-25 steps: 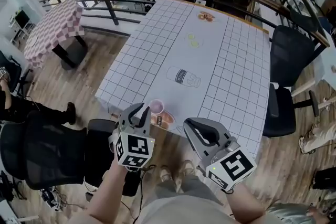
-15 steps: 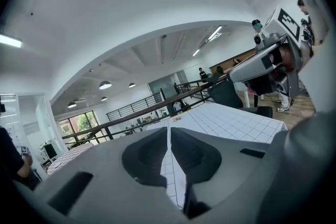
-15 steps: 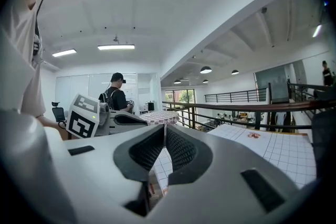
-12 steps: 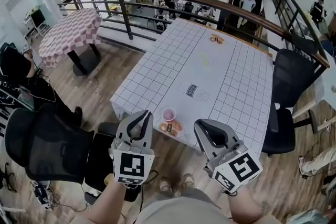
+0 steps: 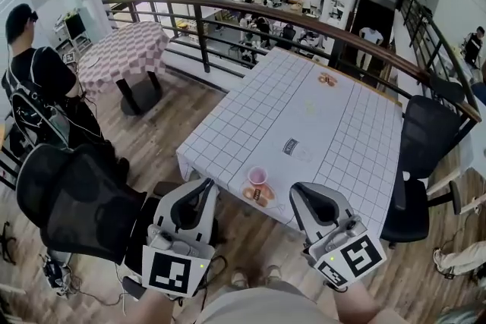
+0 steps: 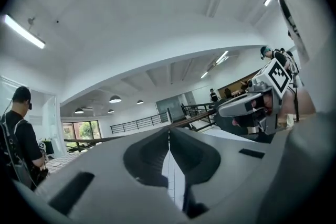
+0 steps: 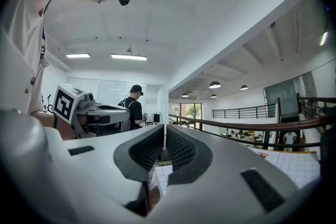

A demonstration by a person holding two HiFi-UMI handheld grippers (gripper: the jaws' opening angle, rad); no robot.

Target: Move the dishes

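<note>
Left tongs [image 5: 207,184]: jaws have just been closing and are now together down to a hairline slit, with nothing between them. Right tongs [image 5: 297,190]: tips together too, ribbed pads all but touching, empty. Both are held level, side by side, on the person's side of the white gridded tabletop [image 5: 319,117], and touch nothing. The dishes sit at the tabletop's near edge, showing between the two tongs in the head view. They are a small plate [image 5: 258,202] with brownish food on it and an upright pink cup [image 5: 257,176] just behind; whether the cup stands on the plate's far rim or beside it is unclear. Further along the tabletop a clear bottle [image 5: 291,146] lies on its side, with small food bits [image 5: 327,79] near the far end. A black office chair [image 5: 72,201] stands left of the tabletop, and a person in black [image 5: 42,80] stands beyond it.
</note>
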